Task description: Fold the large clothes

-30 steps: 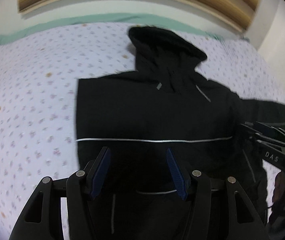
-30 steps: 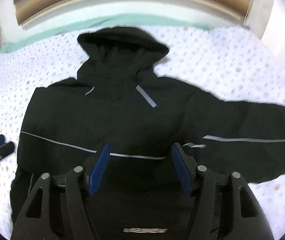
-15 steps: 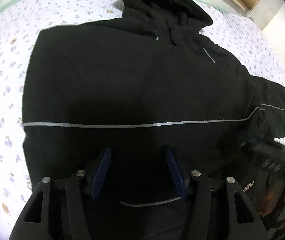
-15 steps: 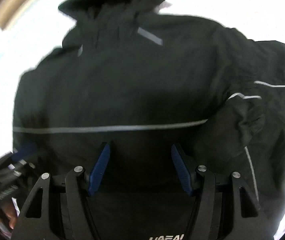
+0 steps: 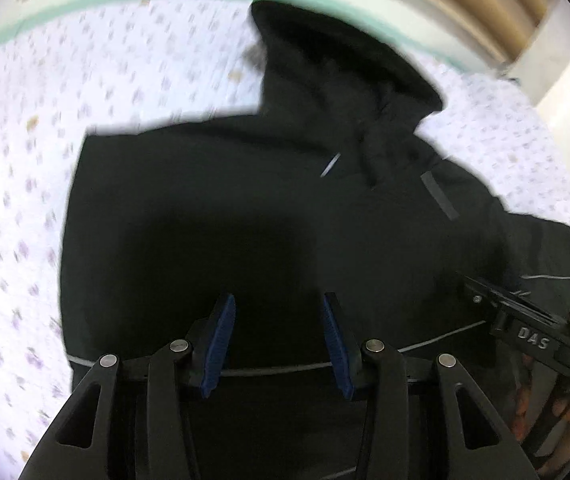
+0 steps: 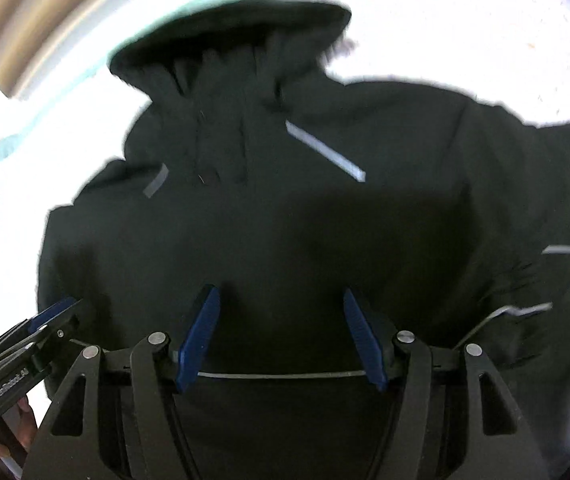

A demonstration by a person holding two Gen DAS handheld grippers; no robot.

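Hovering over the black hooded jacket with thin grey reflective stripes (image 5: 269, 208), I have both tools pointed steeply down at its lower body. It lies flat on the white flower-printed bedsheet (image 5: 25, 184), hood at the far end, hem nearest me, so its long axis runs straight away from me. One sleeve stretches out to the right (image 6: 557, 184).

My left gripper (image 5: 275, 340) is closing, its blue pads still apart with only dark cloth behind them; nothing is pinched yet, as far as I can tell. My right gripper (image 6: 281, 336) stands wider, also gripping nothing. The horizontal grey stripe (image 6: 281, 376) crosses just under both pairs of fingers.

Each tool sits at one side of the hem, left nearer the left edge, right nearer the outstretched sleeve. I judge the next move to be a paired pinch near the hem.
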